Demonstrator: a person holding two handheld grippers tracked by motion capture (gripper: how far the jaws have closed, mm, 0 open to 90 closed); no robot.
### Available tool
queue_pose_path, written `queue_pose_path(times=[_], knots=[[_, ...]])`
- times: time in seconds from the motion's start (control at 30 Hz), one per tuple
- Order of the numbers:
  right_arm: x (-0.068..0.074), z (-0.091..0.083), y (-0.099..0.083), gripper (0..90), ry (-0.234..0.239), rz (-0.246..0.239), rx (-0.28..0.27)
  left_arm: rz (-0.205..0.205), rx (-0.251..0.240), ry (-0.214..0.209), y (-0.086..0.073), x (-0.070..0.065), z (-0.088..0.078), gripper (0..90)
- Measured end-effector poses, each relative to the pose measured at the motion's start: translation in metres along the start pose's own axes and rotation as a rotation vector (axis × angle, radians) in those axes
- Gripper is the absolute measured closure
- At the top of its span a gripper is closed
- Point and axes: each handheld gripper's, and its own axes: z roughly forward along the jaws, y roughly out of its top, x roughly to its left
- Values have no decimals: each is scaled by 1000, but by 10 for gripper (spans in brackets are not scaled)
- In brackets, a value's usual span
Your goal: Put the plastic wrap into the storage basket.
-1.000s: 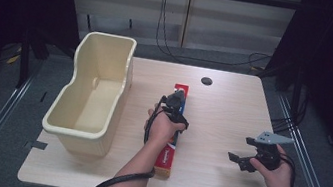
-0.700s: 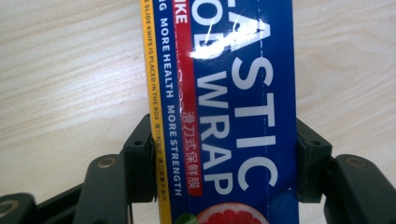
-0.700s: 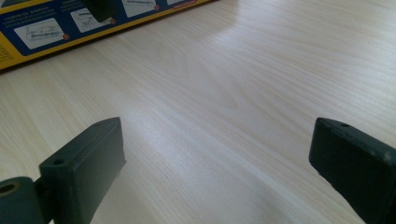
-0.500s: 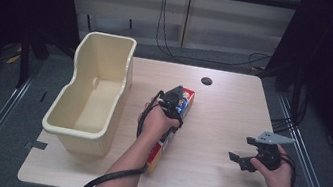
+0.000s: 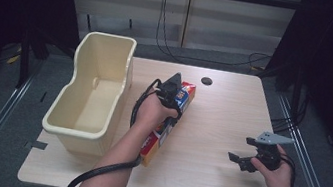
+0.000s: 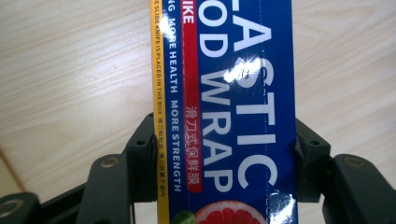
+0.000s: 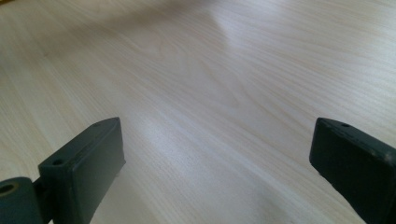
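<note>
Lifted since a second ago, the long blue plastic-wrap box (image 6: 233, 112) hangs tilted over the pale wooden worktop (image 5: 220, 127), just right of the cream plastic tub (image 5: 91, 92). Left gripper (image 5: 172, 85) jaws have just closed and clamp its sides; right gripper (image 5: 245, 161) jaws gape wide, well right of the tub. Judged a carry: next, swing it over the tub.

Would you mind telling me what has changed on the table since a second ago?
The left gripper, jaws just closing onto the plastic wrap box, has lifted its far end off the table, toward the bin. The right gripper stayed open, unmoved.
</note>
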Motion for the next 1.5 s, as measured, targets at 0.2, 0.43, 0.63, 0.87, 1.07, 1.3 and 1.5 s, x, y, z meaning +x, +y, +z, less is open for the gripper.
queue_pose_path(times=[0.2,0.43,0.63,0.87,1.07,1.3,1.5], knots=[[1,0,0,27,-2,-1,-3,-8,7,-6,0,2,-19,408],[1,0,0,26,-1,-3,3,-1,17,-11,-1,4,-40,408],[1,0,0,27,6,-3,3,-15,15,-17,-1,7,-61,408],[2,1,0,27,0,-7,8,-9,7,-21,-3,8,-76,408],[2,0,1,27,0,-10,6,-18,12,-33,-5,10,-91,408],[2,1,0,25,-3,-11,6,-32,-2,-29,-7,16,-104,408],[3,1,0,25,-1,-11,11,-56,-14,-24,-10,24,-115,408]])
